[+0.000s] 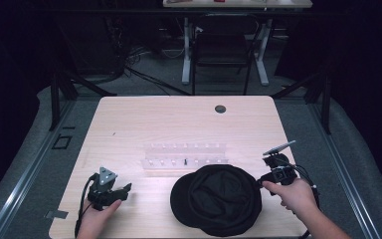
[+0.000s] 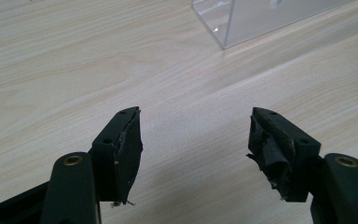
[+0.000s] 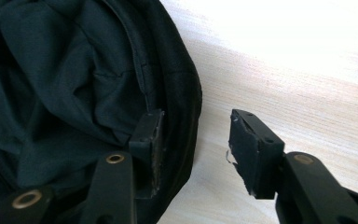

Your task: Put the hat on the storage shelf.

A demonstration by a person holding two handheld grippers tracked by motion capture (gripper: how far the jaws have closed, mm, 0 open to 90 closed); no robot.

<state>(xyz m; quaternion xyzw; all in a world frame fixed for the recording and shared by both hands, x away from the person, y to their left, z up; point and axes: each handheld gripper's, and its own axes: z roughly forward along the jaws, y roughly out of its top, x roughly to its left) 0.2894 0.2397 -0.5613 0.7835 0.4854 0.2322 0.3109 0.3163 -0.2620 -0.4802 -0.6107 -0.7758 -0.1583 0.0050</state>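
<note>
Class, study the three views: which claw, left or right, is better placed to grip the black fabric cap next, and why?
The right claw: its jaws straddle the rim of the black fabric cap, one inside and one outside. The left claw stands open over bare wooden table, apart from the cap.

Black claws (image 2: 196,144), brass screws, worn pads

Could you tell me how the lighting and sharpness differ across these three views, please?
High view: dim, black surroundings, the black hat loses its detail. Left gripper view: evenly lit and sharp, the jaws cast soft shadows on the table. Right gripper view: the tabletop washes out to white at upper right, while the hat's folds stay readable.
</note>
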